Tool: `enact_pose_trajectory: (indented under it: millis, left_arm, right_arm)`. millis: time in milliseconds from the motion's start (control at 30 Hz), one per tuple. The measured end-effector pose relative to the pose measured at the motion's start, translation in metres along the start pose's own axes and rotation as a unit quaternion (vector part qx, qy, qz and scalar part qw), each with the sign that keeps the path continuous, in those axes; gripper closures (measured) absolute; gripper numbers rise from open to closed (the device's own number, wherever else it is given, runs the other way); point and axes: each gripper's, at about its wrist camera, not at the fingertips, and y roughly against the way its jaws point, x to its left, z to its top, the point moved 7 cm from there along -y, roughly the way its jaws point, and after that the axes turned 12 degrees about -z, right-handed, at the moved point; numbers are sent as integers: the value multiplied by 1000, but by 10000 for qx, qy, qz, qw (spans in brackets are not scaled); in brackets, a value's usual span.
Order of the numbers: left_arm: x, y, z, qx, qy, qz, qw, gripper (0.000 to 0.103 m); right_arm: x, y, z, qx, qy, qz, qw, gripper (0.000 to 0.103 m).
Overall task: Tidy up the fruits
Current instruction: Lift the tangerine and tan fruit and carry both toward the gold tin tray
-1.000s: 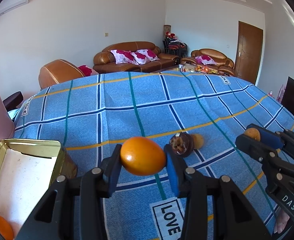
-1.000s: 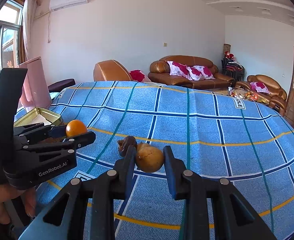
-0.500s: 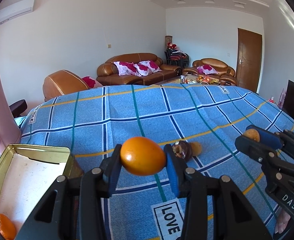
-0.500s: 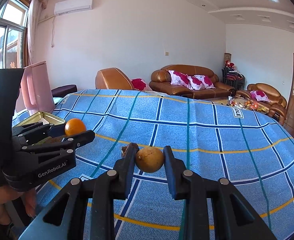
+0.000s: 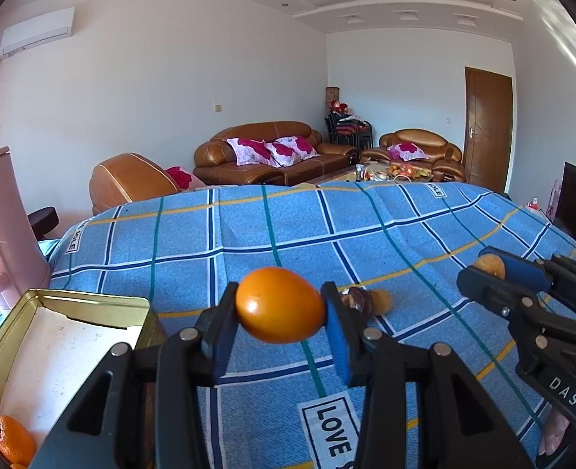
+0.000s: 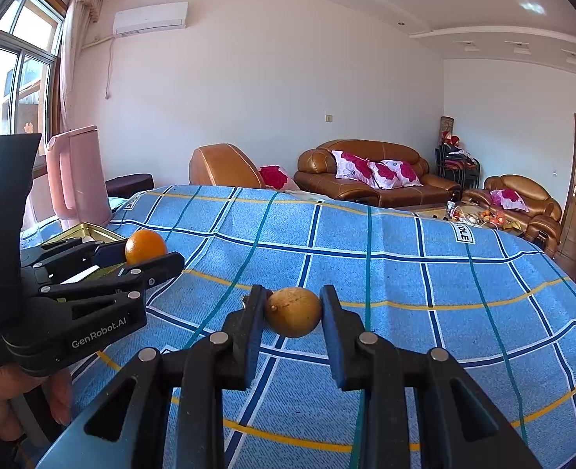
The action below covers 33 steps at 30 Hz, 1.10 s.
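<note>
My left gripper (image 5: 280, 308) is shut on an orange fruit (image 5: 280, 304) and holds it above the blue checked cloth. It also shows in the right wrist view (image 6: 147, 252) with the orange fruit (image 6: 145, 246). My right gripper (image 6: 292, 312) is shut on a small yellow-brown fruit (image 6: 293, 312), seen from the left wrist view too (image 5: 490, 266). A gold tin (image 5: 72, 301) with a white lining lies at the left, an orange (image 5: 12, 439) in its near corner. A dark brown fruit (image 5: 356, 300) and a small tan fruit (image 5: 381, 300) lie on the cloth.
The blue checked cloth (image 6: 405, 273) covers the table. A pink jug (image 6: 78, 179) stands at the far left beside the tin. Brown sofas (image 6: 366, 172) and a low table with clutter are beyond the far edge.
Both grippers have risen with their fruits still held. The fruits on the cloth sit lower and farther in view, and the dark fruit is now hidden behind the right gripper's finger.
</note>
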Motion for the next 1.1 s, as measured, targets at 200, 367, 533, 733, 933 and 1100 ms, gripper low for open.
enact_pose_trajectory:
  millis: [200, 367, 533, 733, 933, 1100]
  left_arm:
    - [0, 6, 1, -102, 15, -6, 9999, 60]
    - [-2, 12, 1, -236, -25, 22, 9997, 60]
    - [-2, 19, 2, -360, -45, 52, 9993, 60]
    - [-2, 28, 3, -537, -49, 128, 9985, 60]
    - [0, 36, -1, -567, -6, 116, 9983, 60]
    - [-1, 43, -4, -597, -3, 107, 9982, 60]
  right_arm:
    - [0, 4, 0, -93, -8, -21, 10000, 73]
    - [0, 8, 0, -191, -4, -47, 9998, 73]
    - [1, 11, 1, -259, 2, -55, 9996, 73]
    - [1, 20, 3, -466, 13, -108, 9989, 73]
    - [6, 27, 4, -600, 106, -129, 9981, 73]
    - [5, 30, 4, -635, 58, -157, 9978, 73]
